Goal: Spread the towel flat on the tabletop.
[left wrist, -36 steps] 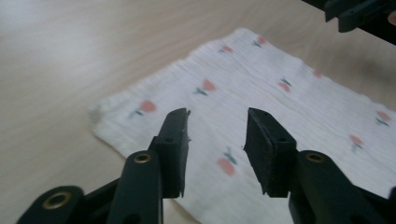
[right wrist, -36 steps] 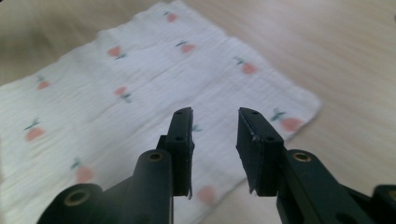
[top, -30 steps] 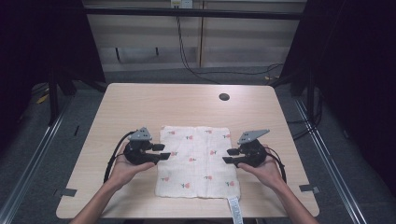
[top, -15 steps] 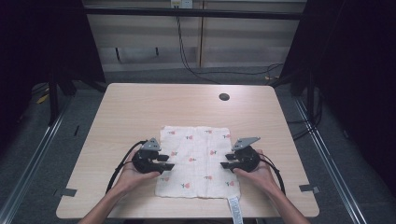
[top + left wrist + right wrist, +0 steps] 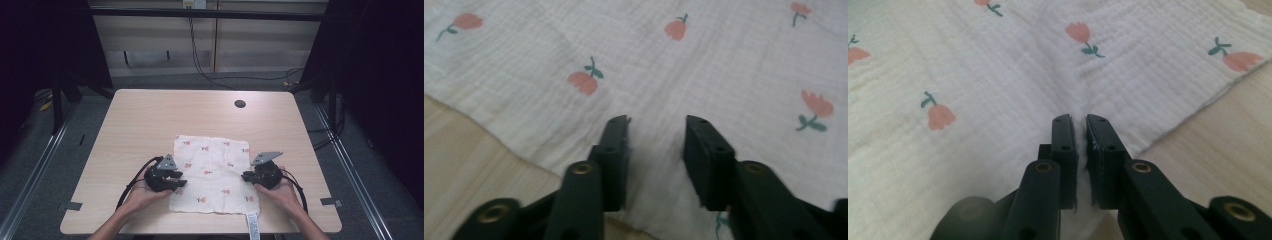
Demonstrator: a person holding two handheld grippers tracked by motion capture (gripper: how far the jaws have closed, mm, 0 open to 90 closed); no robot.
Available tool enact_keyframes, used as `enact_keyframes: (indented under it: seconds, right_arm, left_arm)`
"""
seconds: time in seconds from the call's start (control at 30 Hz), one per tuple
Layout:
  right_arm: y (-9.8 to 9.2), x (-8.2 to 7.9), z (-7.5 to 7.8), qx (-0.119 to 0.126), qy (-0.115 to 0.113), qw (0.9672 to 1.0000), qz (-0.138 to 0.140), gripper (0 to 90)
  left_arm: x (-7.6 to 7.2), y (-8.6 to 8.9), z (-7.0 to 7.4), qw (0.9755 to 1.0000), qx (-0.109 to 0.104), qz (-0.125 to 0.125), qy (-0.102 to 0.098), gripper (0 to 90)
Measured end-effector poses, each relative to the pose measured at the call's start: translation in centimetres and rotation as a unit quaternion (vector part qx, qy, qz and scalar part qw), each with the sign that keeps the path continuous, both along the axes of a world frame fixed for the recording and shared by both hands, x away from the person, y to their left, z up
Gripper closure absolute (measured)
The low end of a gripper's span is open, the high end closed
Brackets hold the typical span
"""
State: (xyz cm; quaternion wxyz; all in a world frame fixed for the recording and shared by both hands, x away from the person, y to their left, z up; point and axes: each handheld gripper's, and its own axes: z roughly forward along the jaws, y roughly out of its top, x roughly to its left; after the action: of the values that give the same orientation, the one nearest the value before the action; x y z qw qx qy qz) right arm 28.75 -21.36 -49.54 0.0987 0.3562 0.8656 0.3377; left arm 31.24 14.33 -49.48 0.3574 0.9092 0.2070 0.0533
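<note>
A white cloth (image 5: pixel 212 172) with small pink flowers lies flat on the wooden table (image 5: pixel 150 120), on the near half, a little right of the middle. In the high view a white label (image 5: pixel 253 226) hangs from its near edge, close to the right corner, and goes over the table edge. Far from the cloth, near the back edge of the table, there is a dark round hole (image 5: pixel 240 104).

The left gripper (image 5: pixel 176 179) is at the left edge of the cloth, held by the left hand (image 5: pixel 140 192), and its tips point toward the cloth. In the left gripper view its jaws stand apart with a clear gap, and the left gripper (image 5: pixel 656 137) is low over the cloth (image 5: pixel 704 65) just inside the edge; the bare wood (image 5: pixel 469 165) is seen at the lower left. Nothing is between the jaws.

The right gripper (image 5: pixel 248 176) is at the right edge of the cloth, held by the right hand (image 5: pixel 282 192). In the right gripper view the right gripper (image 5: pixel 1080 132) has its jaws almost together, and a thin fold of the cloth (image 5: pixel 998 75) is pinched between them; the cloth rises in a small ridge toward the tips. The table (image 5: pixel 1228 145) is at the right of this view.

A black cable (image 5: pixel 131 182) goes from the left gripper around the left wrist
</note>
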Motion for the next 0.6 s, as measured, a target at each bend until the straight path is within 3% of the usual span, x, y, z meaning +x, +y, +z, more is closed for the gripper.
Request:
enact_keyframes:
  seconds: [0.07, 0.13, 0.17, 0.27, 0.3, 0.37, 0.43, 0.5, 0.6]
  right_arm:
    - [-0.2, -0.2, 0.0, 0.004, 0.003, 1.0, 0.0, 84.2]
    - [-0.4, -0.4, 0.0, 0.005, 0.006, 1.0, 0.0, 83.9]
    - [-0.4, -0.6, 0.1, 0.006, 0.01, 0.9999, -0.004, 83.5]
    - [-0.3, -1.1, 0.1, 0.002, 0.004, 1.0, 0.004, 83.9]
    - [-0.2, -1.2, 0.1, 0.001, 0.003, 1.0, 0.005, 84.5]
    - [-0.1, -1.5, 0.1, 0.0, 0.007, 0.9999, 0.011, 86.1]
    - [0.0, -1.8, 0.1, 0.006, 0.01, 0.9998, 0.016, 86.2]
    - [0.3, -2.0, 0.2, 0.001, 0.014, 0.9997, 0.021, 86.3]
    - [0.5, -2.3, 0.2, 0.003, 0.019, 0.9996, 0.023, 86.2]
  left_arm:
    - [-0.4, -0.2, -0.1, 0.9999, -0.012, -0.009, 0.004, 78.5]
    - [-0.6, -0.3, -0.1, 0.9998, -0.01, -0.014, 0.004, 86.2]
    - [-0.7, -0.2, 0.0, 0.9997, -0.007, -0.02, 0.009, 86.6]
    - [-1.0, 0.2, -0.2, 0.9991, -0.028, -0.016, 0.027, 87.2]
    - [-1.3, 0.5, -0.1, 0.9991, -0.018, -0.022, 0.03, 87.4]
    - [-1.9, 0.8, -0.1, 0.999, -0.024, -0.019, 0.031, 87.8]
    - [-2.3, 0.9, 0.0, 0.9993, -0.014, -0.023, 0.026, 87.8]
    - [-2.7, 1.1, -0.1, 0.9987, -0.026, -0.021, 0.038, 87.8]
    - [-3.5, 1.4, 0.0, 0.9985, -0.022, -0.028, 0.041, 87.7]
